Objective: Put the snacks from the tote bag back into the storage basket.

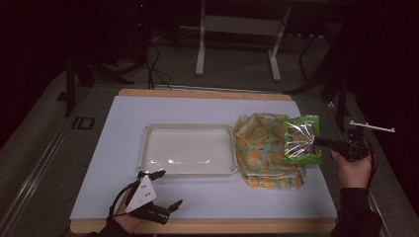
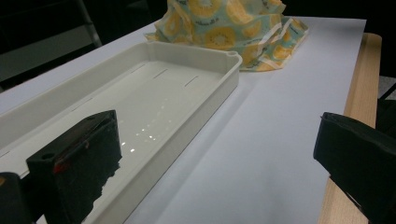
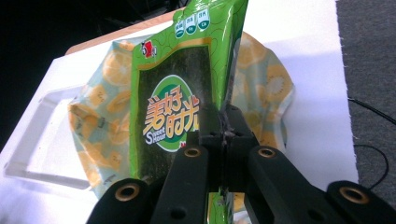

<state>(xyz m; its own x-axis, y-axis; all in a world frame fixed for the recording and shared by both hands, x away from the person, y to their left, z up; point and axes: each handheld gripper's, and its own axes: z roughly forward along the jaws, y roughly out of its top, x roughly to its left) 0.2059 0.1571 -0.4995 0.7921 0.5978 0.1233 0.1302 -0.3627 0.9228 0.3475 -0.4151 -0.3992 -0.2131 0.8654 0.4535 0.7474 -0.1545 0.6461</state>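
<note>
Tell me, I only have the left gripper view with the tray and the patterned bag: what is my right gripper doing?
Observer: The right gripper is shut on a green snack packet.
Operator: Where is the packet now?
Observer: In the high view it hangs over the right part of the patterned bag.
Operator: Is the tray loaded?
Observer: No, the tray holds nothing, seen from above.

Dim room; white stand point(image 1: 237, 44) (grey floor point(image 1: 232, 74)).
</note>
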